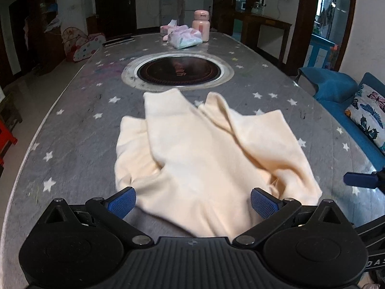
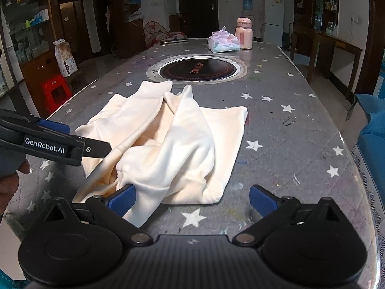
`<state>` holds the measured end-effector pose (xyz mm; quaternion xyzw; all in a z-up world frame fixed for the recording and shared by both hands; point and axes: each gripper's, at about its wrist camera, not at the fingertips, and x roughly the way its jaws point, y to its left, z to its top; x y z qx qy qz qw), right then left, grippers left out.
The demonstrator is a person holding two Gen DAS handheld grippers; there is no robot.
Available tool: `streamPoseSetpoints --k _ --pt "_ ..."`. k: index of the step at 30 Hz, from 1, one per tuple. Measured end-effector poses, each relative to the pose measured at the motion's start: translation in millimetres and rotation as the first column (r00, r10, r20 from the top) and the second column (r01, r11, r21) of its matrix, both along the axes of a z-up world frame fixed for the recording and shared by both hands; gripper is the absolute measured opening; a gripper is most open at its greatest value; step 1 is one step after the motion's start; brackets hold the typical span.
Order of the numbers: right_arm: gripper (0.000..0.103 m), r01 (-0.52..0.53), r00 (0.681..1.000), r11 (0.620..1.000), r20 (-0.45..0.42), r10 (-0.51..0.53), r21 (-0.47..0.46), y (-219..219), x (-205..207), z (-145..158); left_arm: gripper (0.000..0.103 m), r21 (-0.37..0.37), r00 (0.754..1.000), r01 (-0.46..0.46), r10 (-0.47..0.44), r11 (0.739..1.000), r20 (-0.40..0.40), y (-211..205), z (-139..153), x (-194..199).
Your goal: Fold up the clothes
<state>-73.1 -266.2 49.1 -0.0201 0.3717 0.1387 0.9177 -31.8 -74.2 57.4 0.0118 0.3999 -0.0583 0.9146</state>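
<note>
One cream garment, rumpled, lies on the near half of a grey star-print table, just in front of the single round cooktop set into the tabletop; its far tips nearly reach the metal ring. Two sleeve-like or leg-like lengths point away toward the cooktop, w/ a flatter layer spread to the right in the right wrist view. Left gripper: jaws spread wide, two blue pads visible, hanging over the near edge of the garment, cloth filling the gap between them; can't tell if the pads touch it, and nothing is pinched. Right gripper: also wide apart, two blue pads; the left pad sits right at a fold of the cloth, the right pad is over bare table, clear of the fabric. The left tool's body shows at the left of the right wrist view, marked GenRobot.AI, w/ part of a hand below it. At the far end of the table: one pink bottle, at least two tissue packs beside it, one dark flat item off to the left. One red stool on the floor, left of the table; blue seating along the right.
</note>
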Motion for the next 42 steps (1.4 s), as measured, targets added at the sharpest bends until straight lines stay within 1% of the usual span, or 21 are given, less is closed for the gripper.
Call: streamPoseSetpoints --k 2,8,9,11,13,14,15,16,17,18,19,20,22,24,28,30,33,35,38,40,42 --pt "0.097 0.002 1.000 1.000 -0.002 -0.002 0.002 -1.0 3.5 0.5 0.101 -0.008 1.000 0.014 -0.014 1.000 0.007 -3.0 2.7 5.5" --pt "0.089 0.021 1.000 1.000 0.022 -0.021 0.008 -6.1 13.9 9.0 0.093 -0.029 1.000 0.030 -0.030 0.999 0.011 -12.4 5.2 27.7" --pt "0.086 0.024 0.999 1.000 0.025 -0.025 0.013 -7.3 16.0 10.2 0.089 -0.033 0.999 0.034 -0.034 0.999 0.006 -14.1 3.8 32.4" --pt "0.084 0.027 0.999 0.999 0.028 -0.027 0.018 -8.8 20.2 11.6 0.085 -0.036 0.999 0.049 -0.050 0.998 -0.012 -17.9 -1.7 41.9" --pt "0.084 0.025 0.999 1.000 0.028 -0.025 0.015 -9.2 23.7 11.5 0.073 -0.033 0.997 0.063 -0.065 0.997 -0.043 -22.2 -9.5 51.7" --pt "0.084 0.024 0.999 1.000 0.027 -0.025 0.013 -9.3 25.2 11.1 0.071 -0.030 0.996 0.069 -0.071 0.997 -0.056 -24.0 -13.4 55.7" --pt "0.083 0.024 0.999 1.000 0.025 -0.024 0.012 -9.4 26.8 10.8 0.065 -0.025 0.995 0.070 -0.072 0.997 -0.067 -24.7 -16.9 58.9" --pt "0.083 0.025 0.999 1.000 0.024 -0.026 0.012 -9.5 28.9 10.4 0.057 -0.018 0.995 0.068 -0.069 0.998 -0.075 -24.7 -20.0 61.5" --pt "0.083 0.026 0.999 1.000 0.023 -0.027 0.012 -9.7 30.5 10.2 0.053 -0.012 0.994 0.065 -0.066 0.998 -0.084 -24.7 -23.2 64.2" --pt "0.083 0.026 0.999 1.000 0.024 -0.026 0.012 -10.0 31.8 10.6 0.048 -0.007 0.994 0.066 -0.067 0.998 -0.083 -23.8 -24.8 65.0" --pt "0.083 0.025 0.999 1.000 0.026 -0.025 0.010 -10.2 33.0 11.1 0.040 -0.006 0.995 0.069 -0.069 0.998 -0.077 -21.6 -24.6 64.5" --pt "0.083 0.023 0.999 1.000 0.029 -0.024 0.009 -10.4 34.5 12.0 0.036 -0.007 0.995 0.071 -0.072 0.997 -0.074 -18.9 -24.0 64.0" --pt "0.082 0.018 0.999 1.000 0.035 -0.018 0.006 -9.3 37.2 13.9 0.022 -0.014 0.995 0.074 -0.074 0.997 -0.069 -13.3 -22.7 63.2" --pt "0.079 0.002 0.999 1.000 0.041 -0.002 0.004 -6.3 42.4 16.1 0.016 -0.032 0.995 0.071 -0.073 0.997 -0.066 -6.9 -21.0 62.5" --pt "0.075 -0.039 0.998 0.999 0.040 0.040 -0.009 3.8 56.5 15.3 0.011 -0.038 0.995 0.078 -0.080 0.996 -0.053 -2.1 -18.2 60.7" --pt "0.070 -0.063 0.998 0.998 0.029 0.063 -0.009 10.9 66.2 12.3 0.011 -0.037 0.995 0.081 -0.082 0.996 -0.050 -2.0 -17.7 61.1" --pt "0.069 -0.098 0.995 0.995 0.016 0.099 -0.014 21.5 77.0 8.3 0.007 -0.036 0.996 0.082 -0.084 0.996 -0.042 -0.8 -16.3 60.9" --pt "0.068 -0.122 0.992 0.992 0.008 0.122 -0.022 29.2 82.0 5.3 0.006 -0.037 0.997 0.074 -0.075 0.997 -0.035 2.5 -14.5 60.1" --pt "0.062 -0.153 0.988 0.987 -0.017 0.152 -0.044 39.3 91.9 -3.4 0.004 -0.040 0.998 0.059 -0.059 0.997 -0.023 8.9 -10.8 57.9" --pt "0.060 -0.156 0.987 0.986 -0.033 0.154 -0.062 42.7 97.0 -10.1 0.003 -0.037 0.999 0.044 -0.045 0.998 -0.007 14.6 -6.0 53.9" --pt "0.050 -0.149 0.988 0.986 -0.044 0.146 -0.076 42.7 100.0 -15.6 0.002 -0.027 1.000 0.028 -0.028 0.999 0.014 21.4 -0.3 47.3"
